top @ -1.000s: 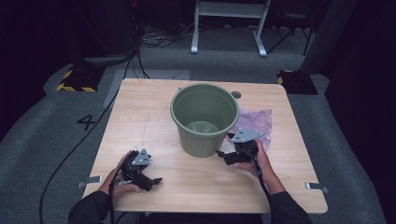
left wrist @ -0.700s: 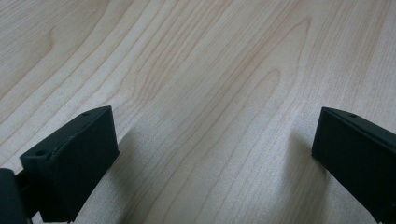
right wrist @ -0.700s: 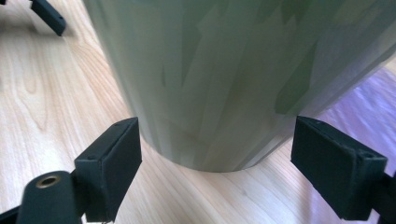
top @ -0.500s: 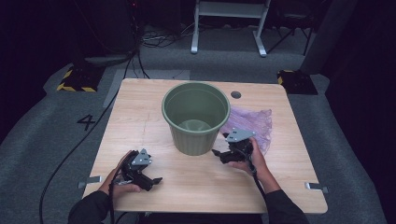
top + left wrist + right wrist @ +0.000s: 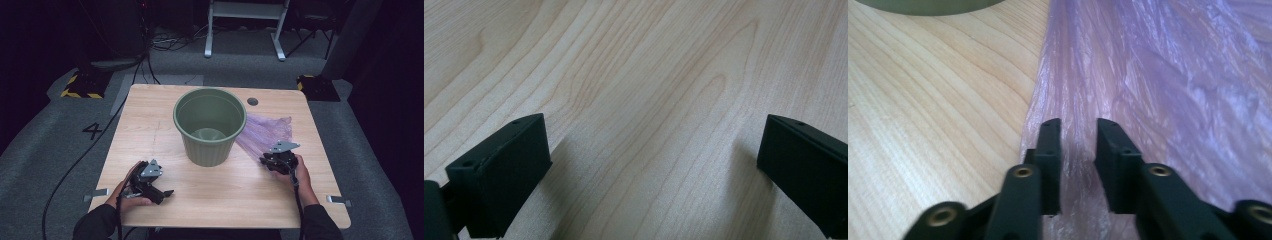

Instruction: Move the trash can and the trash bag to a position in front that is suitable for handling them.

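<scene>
Wooden table (image 5: 150, 125) under a dark room, cables on the grey floor beyond. Nearest, left gripper (image 5: 159, 194) rests low on bare wood near the front edge, jaws wide apart, nothing between them. Right gripper (image 5: 1077, 150) sits at the near edge of the purple plastic bag (image 5: 1158, 75); its jaws have just been closing and now stand narrow, a gathered fold of film between them, though a slit of light shows and I cannot tell that the pads bite. Bag lies flat, right of the green bin (image 5: 210, 125), its far edge just beside the bin wall. Step in hand, by my reading: seizing the bag edge. Next calls for a full pinch, then a lift, with the left gripper brought over to open the mouth.
</scene>
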### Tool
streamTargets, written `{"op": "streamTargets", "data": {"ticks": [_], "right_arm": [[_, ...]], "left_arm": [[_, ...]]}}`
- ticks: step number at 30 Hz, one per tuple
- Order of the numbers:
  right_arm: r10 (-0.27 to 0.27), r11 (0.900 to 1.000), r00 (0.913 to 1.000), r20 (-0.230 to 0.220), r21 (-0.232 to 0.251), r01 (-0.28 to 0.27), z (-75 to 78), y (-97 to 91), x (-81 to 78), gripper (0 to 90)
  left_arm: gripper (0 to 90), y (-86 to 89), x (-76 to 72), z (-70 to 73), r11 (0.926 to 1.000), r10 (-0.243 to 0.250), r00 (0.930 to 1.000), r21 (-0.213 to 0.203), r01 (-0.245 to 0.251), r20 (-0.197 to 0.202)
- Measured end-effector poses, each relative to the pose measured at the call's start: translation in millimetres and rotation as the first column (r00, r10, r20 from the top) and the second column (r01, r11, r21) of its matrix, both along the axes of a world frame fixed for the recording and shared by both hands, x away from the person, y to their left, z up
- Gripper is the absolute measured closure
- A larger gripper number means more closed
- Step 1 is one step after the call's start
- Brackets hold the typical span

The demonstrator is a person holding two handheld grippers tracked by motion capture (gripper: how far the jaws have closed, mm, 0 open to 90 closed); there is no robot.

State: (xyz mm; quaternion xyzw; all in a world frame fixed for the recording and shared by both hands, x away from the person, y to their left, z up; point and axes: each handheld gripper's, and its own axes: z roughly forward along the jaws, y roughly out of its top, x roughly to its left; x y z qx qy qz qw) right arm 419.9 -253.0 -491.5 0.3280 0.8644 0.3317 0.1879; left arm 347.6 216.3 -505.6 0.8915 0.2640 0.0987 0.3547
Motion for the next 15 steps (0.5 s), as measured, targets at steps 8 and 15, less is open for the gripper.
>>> {"op": "streamTargets", "data": {"ticks": [8,15], "right_arm": [[-0.008,1.0000,1.0000,0.003,0.002,0.008,-0.7,-22.9,-7.7,82.4],[-0.066,0.9971,0.9976,0.023,0.039,0.065,5.7,-63.6,-27.8,82.1]], "left_arm": [[0.2,0.0,0.0,0.0,1.0000,0.000,1.0000,0.000,0.000,0.000],[0.2,0.0,0.0,0.0,1.0000,0.000,1.0000,0.000,0.000,0.000]]}}
